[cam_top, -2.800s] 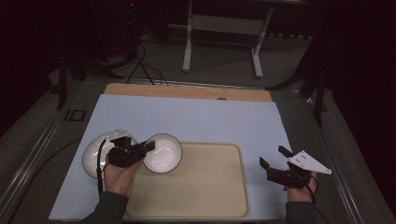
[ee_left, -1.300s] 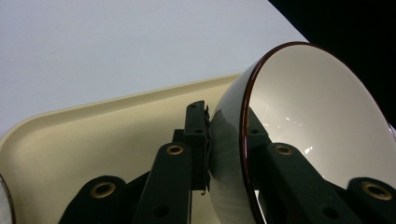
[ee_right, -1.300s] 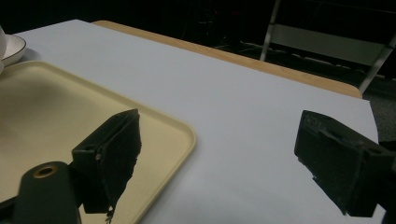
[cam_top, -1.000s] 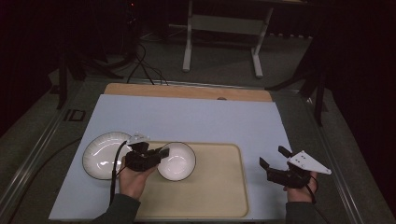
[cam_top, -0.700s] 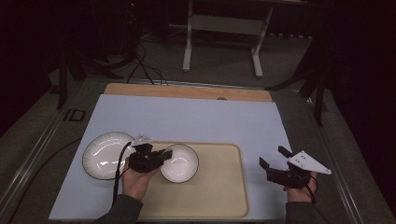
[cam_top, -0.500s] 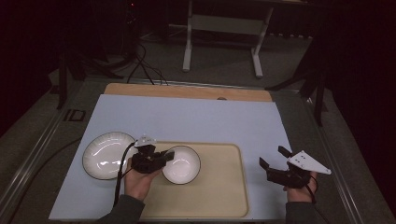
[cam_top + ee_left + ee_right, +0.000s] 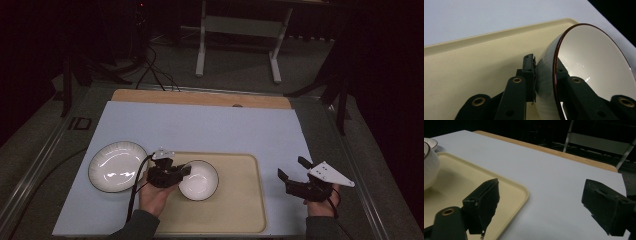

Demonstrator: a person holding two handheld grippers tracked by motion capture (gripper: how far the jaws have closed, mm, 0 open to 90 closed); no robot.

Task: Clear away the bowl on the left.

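A small white bowl (image 7: pixel 199 180) with a dark rim sits over the left part of the cream tray (image 7: pixel 235 210). My left gripper (image 7: pixel 181 172) is shut on the bowl's near rim. In the left gripper view the bowl (image 7: pixel 594 67) is tilted, with one jaw outside its wall and one inside. A larger white bowl (image 7: pixel 117 166) rests on the white mat to the left of the tray. My right gripper (image 7: pixel 295 172) hovers open at the right of the tray, and nothing lies between its fingers (image 7: pixel 484 200).
A white mat (image 7: pixel 200 130) covers the table, with a wooden strip (image 7: pixel 200 97) along its far edge. The tray's corner (image 7: pixel 522 191) lies just left of the right gripper. Beyond the table stand a metal frame (image 7: pixel 237 30) and cables on the floor.
My left gripper has carried the small bowl rightward, away from the larger bowl and onto the tray. The right gripper has stayed put.
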